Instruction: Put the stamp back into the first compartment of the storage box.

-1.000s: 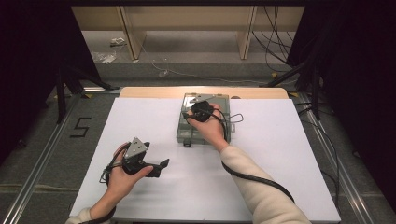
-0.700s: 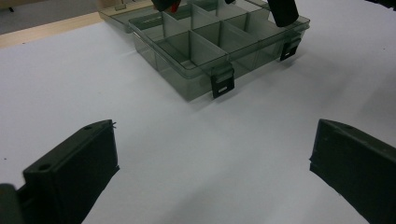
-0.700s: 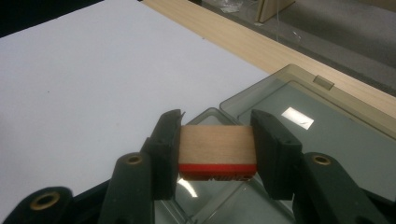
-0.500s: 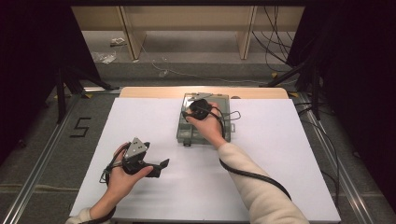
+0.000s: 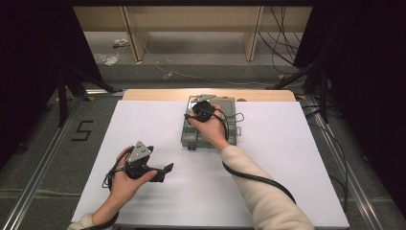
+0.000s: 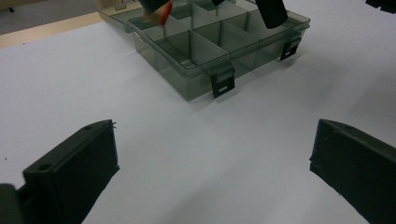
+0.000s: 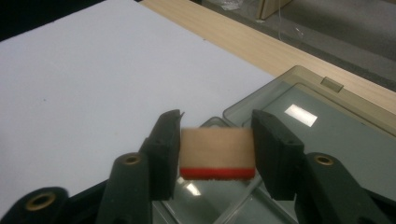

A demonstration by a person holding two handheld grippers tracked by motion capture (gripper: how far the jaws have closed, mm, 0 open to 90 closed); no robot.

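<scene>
**Dropping the block into the box**

Right hand-held gripper [image 7: 215,122] poised over the open compartment box [image 6: 201,70], jaws about half apart and only just opening. Between the pads, a small wooden block [image 7: 217,151] with a red lower edge, flush against both faces. Blurred while the jaws look sharp, so possibly already slipping free; impossible to tell whether the pads still press on it.

Directly beneath the jaws, the clear cells of the box; just beyond the jaw tips, its lid [image 7: 327,135] laid back flat on the desk [image 5: 287,158].

To finish the release well:

- Keep the hand level and quiet over one cell — no sideways drift while the jaws part.
- Check for a divider wall under the block; centre over the cell floor, otherwise a likely tip into the neighbouring cell or onto the rim.
- Open smoothly and evenly, leaving neither pad dragging the block askew.
- Lift straight up afterwards, clear of the walls.

Left hand-held gripper [image 6: 213,126] well short of the box, low over the bare desk, jaws spread wide with nothing between them — best left parked there, ready to steady the box if nudged.
</scene>
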